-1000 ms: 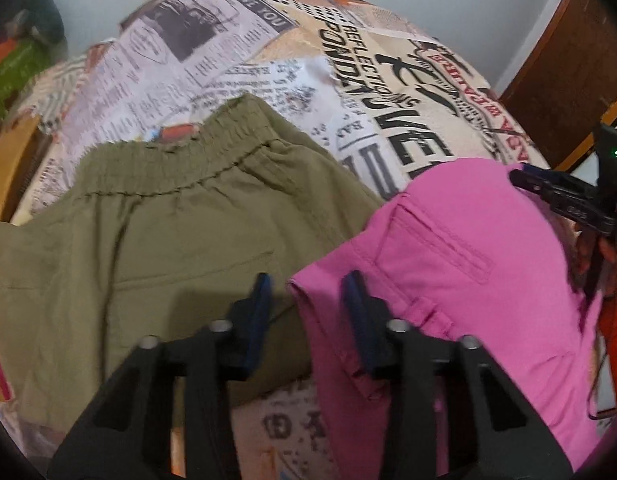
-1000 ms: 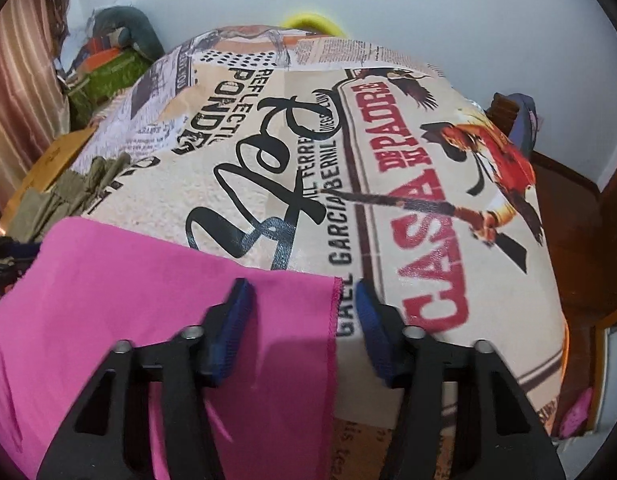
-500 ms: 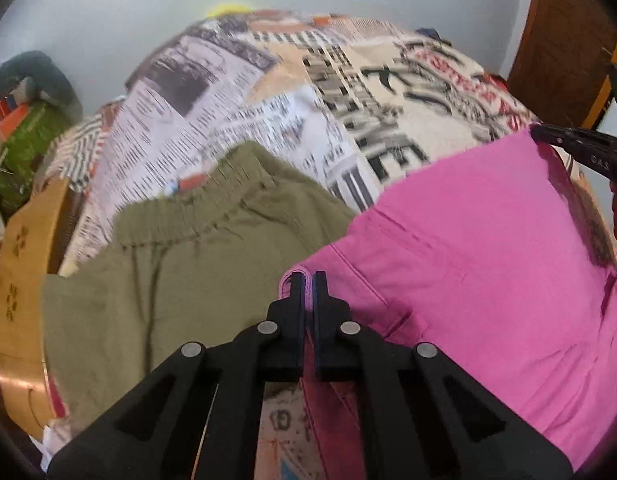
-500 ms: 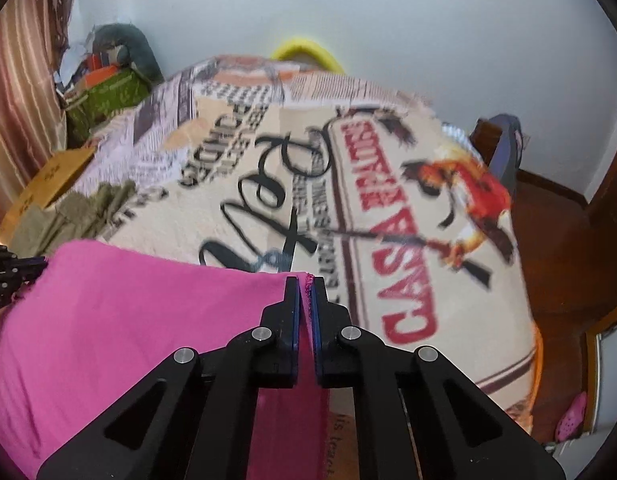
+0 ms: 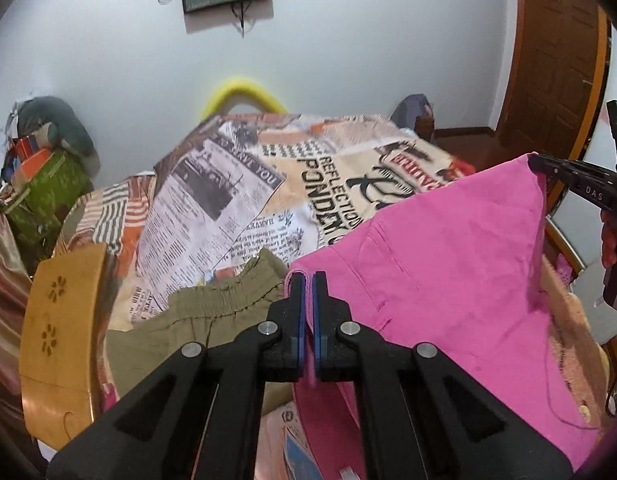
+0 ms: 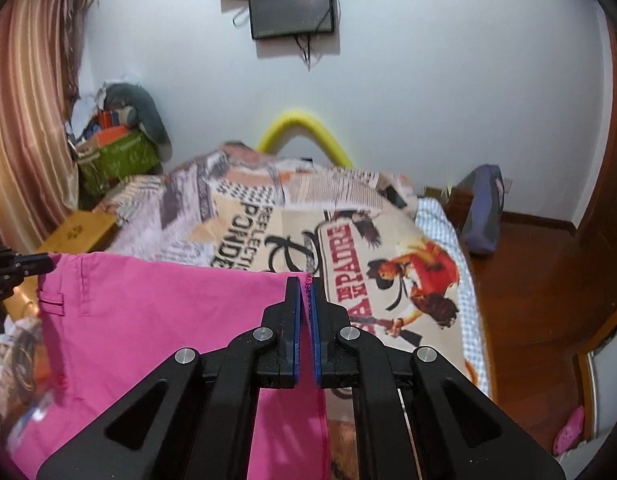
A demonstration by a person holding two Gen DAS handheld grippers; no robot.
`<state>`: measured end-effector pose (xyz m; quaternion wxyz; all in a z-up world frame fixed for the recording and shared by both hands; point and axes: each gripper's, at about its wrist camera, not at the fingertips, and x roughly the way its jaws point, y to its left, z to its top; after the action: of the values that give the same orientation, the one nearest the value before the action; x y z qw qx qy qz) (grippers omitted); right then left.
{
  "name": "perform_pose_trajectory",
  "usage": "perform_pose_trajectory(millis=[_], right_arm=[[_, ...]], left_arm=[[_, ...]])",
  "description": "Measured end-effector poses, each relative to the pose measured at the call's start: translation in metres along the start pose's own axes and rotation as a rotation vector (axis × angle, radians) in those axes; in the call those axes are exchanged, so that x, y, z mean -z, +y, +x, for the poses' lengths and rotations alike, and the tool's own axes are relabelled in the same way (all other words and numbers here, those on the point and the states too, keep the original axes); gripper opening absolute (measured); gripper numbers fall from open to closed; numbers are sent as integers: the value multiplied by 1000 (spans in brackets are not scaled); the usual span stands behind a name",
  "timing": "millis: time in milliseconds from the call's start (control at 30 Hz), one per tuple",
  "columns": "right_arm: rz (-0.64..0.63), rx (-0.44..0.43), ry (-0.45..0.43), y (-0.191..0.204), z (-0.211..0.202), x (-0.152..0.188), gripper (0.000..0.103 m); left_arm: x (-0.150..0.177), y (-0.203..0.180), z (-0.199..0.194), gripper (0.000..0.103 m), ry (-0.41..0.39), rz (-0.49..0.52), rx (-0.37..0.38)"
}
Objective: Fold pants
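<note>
The pink pants (image 5: 448, 264) hang stretched in the air between my two grippers, above the bed. My left gripper (image 5: 307, 280) is shut on the waistband corner. My right gripper (image 6: 306, 284) is shut on the hem edge of the pink pants (image 6: 156, 320). The right gripper also shows at the right edge of the left wrist view (image 5: 548, 168), and the left gripper shows at the left edge of the right wrist view (image 6: 36, 264). The lower part of the pants hangs out of view.
Olive green pants (image 5: 212, 312) lie on the bed (image 5: 228, 208) with its newspaper-print cover. A wooden chair back (image 5: 60, 320) stands at the left. A cluttered green box (image 6: 116, 156) sits by the curtain (image 6: 24, 120). A wooden door (image 5: 556, 52) is on the right.
Both grippers closed on the pink pants, then lifted them off the bed. The pants now hang taut between them, and both views tilt up toward the wall.
</note>
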<state>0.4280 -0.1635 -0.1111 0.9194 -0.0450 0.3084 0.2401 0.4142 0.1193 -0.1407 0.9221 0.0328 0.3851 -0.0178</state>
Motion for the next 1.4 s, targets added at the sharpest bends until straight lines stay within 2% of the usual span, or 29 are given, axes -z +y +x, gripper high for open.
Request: perform_pose_trajectory(millis=[333,733,933,1100,1400], right_arm=[[24,-40,-43,13,-82,23,4],[39,-74,-27,28,-139,67,4],[36,-84,-7,37,-155,97,4],[23,-71,29,47,-159,129,4],[17,-53,157,56,-152,201,4]], left_arm=[[30,-22,-78,2,-43,9,26],[92,-41,-141,2,-74,37,55],[128,-54,-155,2,-65,65,64],[163,-61,-155,2,-26,67,90],[217,-70,-147,2,48,67,99]])
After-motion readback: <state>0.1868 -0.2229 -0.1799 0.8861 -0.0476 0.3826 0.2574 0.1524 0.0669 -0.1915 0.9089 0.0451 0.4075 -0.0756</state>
